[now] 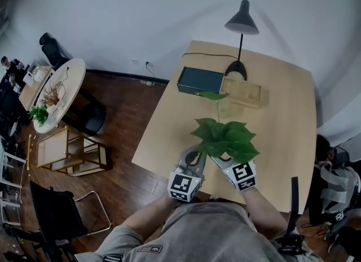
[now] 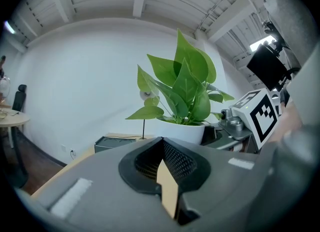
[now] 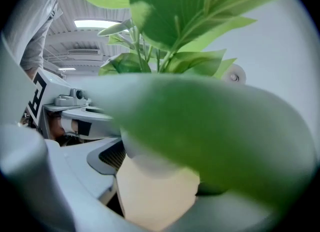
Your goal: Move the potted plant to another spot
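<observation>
No words, numbers or brand names legible anywhere, only black-and-white square code markers on the left gripper [image 1: 194, 155] and right gripper [image 1: 222, 160], small shirt patch [image 1: 149, 248] too blurred to read

Head cam is sitting high over the desk [image 1: 282, 119], looking steeply down, with the left hand-held gripper [image 1: 194, 156] and the right hand-held gripper [image 1: 223, 162] showing at the bottom of frame. Left gripper cam is riding low, looking along its jaws across the desk, with the potted plant [image 1: 225, 136] close ahead. Right gripper cam is sitting almost against the plant, with blurred leaves covering most of its frame. All three are sharing the plant, and each gripper cam is also catching the other gripper.
</observation>
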`<state>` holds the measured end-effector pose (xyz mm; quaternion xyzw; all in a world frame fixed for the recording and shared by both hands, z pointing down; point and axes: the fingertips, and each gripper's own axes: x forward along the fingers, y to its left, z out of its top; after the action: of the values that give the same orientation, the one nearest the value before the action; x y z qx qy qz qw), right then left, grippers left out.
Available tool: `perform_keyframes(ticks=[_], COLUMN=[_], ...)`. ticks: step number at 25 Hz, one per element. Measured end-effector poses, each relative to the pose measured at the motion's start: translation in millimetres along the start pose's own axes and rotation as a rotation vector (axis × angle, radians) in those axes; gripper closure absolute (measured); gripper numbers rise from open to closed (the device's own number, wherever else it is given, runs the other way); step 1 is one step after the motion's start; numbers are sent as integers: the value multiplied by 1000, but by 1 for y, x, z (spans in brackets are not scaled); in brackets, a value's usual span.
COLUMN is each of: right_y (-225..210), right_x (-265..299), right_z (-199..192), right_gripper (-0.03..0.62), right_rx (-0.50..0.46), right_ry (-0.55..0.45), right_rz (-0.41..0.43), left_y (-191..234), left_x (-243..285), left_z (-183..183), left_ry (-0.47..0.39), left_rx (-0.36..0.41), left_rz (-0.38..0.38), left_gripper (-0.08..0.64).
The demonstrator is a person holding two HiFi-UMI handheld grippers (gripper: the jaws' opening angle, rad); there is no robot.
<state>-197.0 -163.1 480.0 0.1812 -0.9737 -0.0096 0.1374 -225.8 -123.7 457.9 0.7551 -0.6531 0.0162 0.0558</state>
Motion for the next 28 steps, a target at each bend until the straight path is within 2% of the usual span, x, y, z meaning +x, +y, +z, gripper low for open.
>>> perform_keyframes(ticks=[9,21,24,28], right_y=[-1,48,65,85], right_x=[19,58,61,56], right_z=[1,7,2,-17], right_gripper=[150,150,150,150], right_rx=[29,95,126,146], right_ry=[19,60,76,98], right_rz=[-51,-261,-316,-364], left_y=[20,79,85,83], left_x=[7,-22,-35,-51], left_z=[1,-6,-20,-35], left_ry=[27,51,92,101], left_rx=[17,31,23,23], left_rz=[-62,-285,-345,-405], left_gripper=[566,566,566,566])
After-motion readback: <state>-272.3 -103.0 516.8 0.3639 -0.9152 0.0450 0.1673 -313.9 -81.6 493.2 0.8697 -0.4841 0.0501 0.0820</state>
